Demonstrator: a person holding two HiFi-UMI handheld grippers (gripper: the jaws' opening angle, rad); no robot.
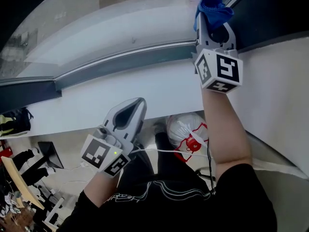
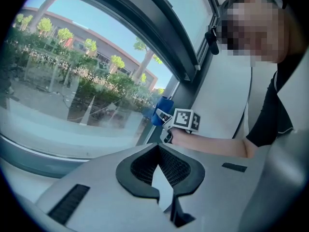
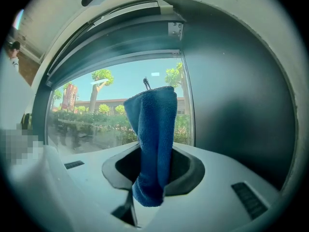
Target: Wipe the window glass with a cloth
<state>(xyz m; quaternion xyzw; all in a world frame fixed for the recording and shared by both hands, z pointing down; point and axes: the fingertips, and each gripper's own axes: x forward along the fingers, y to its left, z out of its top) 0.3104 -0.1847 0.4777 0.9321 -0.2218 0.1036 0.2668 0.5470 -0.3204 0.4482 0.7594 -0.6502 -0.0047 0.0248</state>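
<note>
Cloth (image 3: 153,144), blue terry, fills the right gripper view: folded into a thick strip, clenched mid-length by the right gripper (image 1: 215,25), upper end standing free above the jaws, lower end hanging below.

Handling, judged: light, soft, limp, compressible. It cannot slip easily off ribbed pads, but the free end will flop and fold over under pressure. A grip nearer the working end would give firmer contact, and the present bite looks adequate.

Position: at the right edge of the window glass (image 1: 96,23), by the lower frame (image 1: 120,62). Whether the cloth touches the pane, I cannot tell.

Left gripper (image 1: 139,103): jaws drawn together on nothing, held low over the white sill (image 1: 72,110), well apart from the cloth.

Obstacles: dark side jamb (image 3: 236,110) just beside the cloth limits rightward strokes, and the frame lip limits downward ones. The pane itself is unobstructed. White bag (image 1: 186,129) with red print and cables lie on the floor below, out of the way.
</note>
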